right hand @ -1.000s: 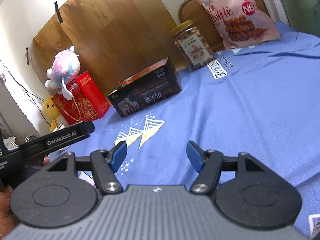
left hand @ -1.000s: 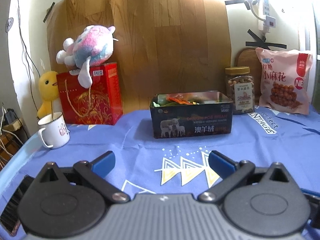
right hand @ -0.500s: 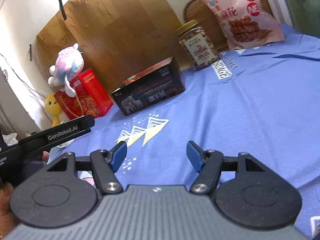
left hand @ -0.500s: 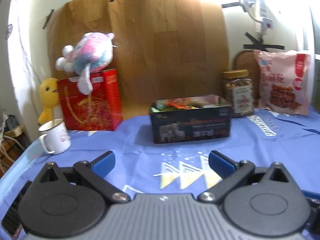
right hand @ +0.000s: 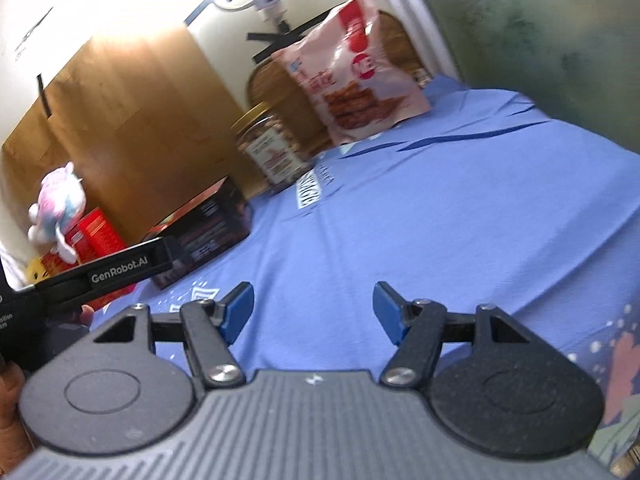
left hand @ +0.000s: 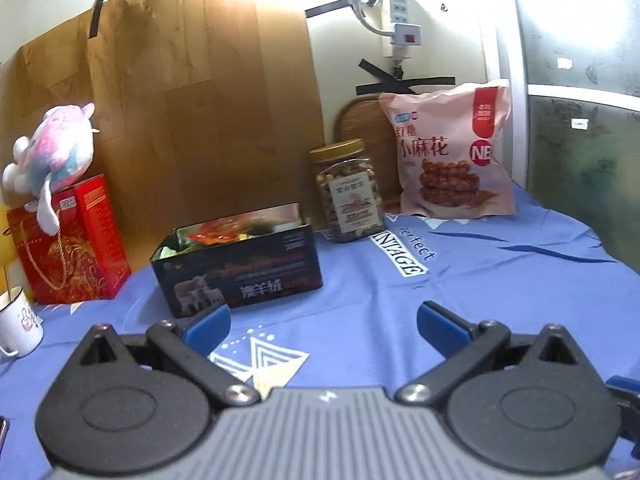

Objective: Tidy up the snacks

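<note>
Blue tablecloth [left hand: 460, 292] | open tin [left hand: 240, 268]: snack packets | jar [left hand: 348, 192]: nuts, lidded | both grippers agape, empty

An open dark tin [left hand: 240, 268] (colourful packets inside) sits on the blue cloth. Right of it and farther back stands a gold-lidded jar [left hand: 349, 192] of snacks; a pink bag [left hand: 450, 152] leans upright behind.

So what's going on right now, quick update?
Left tool open, empty. Right tool open, empty. Pink snack bag and clear nut jar untouched behind open dark tin. Blue cloth between is bare.
</note>
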`<control>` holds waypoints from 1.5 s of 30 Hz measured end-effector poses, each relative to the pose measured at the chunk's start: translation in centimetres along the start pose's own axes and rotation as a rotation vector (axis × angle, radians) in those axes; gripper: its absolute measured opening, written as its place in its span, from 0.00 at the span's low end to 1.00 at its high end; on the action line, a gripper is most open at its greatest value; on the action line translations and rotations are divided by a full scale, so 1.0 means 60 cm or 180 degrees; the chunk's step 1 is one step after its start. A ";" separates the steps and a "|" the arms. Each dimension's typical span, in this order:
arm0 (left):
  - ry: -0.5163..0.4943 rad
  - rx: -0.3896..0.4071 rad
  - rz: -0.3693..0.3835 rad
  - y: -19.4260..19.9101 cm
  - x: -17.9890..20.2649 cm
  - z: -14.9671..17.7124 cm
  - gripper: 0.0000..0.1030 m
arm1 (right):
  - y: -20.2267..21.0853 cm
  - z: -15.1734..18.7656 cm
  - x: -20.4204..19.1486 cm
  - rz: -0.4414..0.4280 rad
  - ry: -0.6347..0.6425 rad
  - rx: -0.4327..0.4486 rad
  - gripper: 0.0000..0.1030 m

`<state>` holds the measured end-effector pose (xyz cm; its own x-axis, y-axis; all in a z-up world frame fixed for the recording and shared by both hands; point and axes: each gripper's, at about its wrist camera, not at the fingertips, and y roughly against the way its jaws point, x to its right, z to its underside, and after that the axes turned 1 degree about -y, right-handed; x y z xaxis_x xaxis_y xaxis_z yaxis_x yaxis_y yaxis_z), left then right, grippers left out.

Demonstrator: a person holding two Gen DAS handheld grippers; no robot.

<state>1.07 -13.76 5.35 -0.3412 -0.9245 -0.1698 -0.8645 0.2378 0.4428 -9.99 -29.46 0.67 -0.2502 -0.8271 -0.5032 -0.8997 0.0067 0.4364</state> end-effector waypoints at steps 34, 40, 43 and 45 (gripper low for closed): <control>0.0232 -0.0596 -0.0729 -0.014 -0.131 0.019 1.00 | -0.097 -0.031 -0.090 -0.0775 0.0315 -0.0260 0.67; 0.0120 -0.0641 -0.0873 -0.039 -0.125 0.018 1.00 | -0.120 -0.038 -0.090 -0.0839 0.0315 -0.0289 0.67; 0.0054 -0.0658 -0.0966 -0.054 -0.120 0.019 1.00 | -0.132 -0.039 -0.088 -0.0856 0.0337 -0.0318 0.67; 0.0020 -0.0681 -0.1002 -0.064 -0.119 0.020 1.00 | -0.140 -0.038 -0.085 -0.0862 0.0338 -0.0337 0.67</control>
<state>6.36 -7.72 3.80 -0.0684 -0.9443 -0.3218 -0.8298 -0.1252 0.5438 -0.34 -26.58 1.29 0.0374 -0.8450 -0.5334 -0.8850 -0.2759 0.3751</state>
